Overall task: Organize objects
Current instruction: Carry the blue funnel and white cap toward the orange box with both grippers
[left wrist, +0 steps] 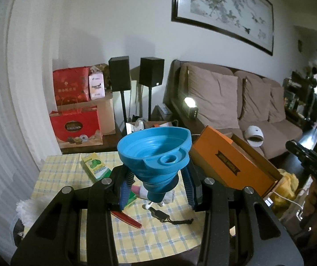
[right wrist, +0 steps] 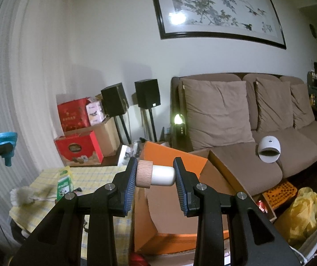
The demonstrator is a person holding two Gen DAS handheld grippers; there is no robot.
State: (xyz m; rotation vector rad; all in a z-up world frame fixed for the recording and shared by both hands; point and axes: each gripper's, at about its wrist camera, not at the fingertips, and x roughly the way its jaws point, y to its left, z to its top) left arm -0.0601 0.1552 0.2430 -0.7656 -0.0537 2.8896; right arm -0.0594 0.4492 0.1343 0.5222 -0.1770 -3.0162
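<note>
Over the checked yellow tablecloth we've got our left gripper clamped on a blue collapsible funnel, wide mouth tipped toward the camera, spout pointing down between the blue pads. It's lifted well clear of the table. Below it on the cloth we can see a green and white carton, a red flat stick-like thing, a small dark object with a black cord, and something white under the spout that's too hidden to name. Just right of the funnel sits an open orange box, its lid leaning up, and past that a brown sofa with a white domed gadget on the seat. From the right wrist view, our right gripper is squeezed on a stopper lying sideways between the pads, wooden cap against the left pad and white body against the right one, held above the inside of the orange box. The funnel shows up far left in that view, well apart from the stopper. Also on the table there's a fluffy white brush head near the carton. A yellow plastic bag sits on the floor by the sofa, and two black speakers stand against the wall next to red gift boxes.
</note>
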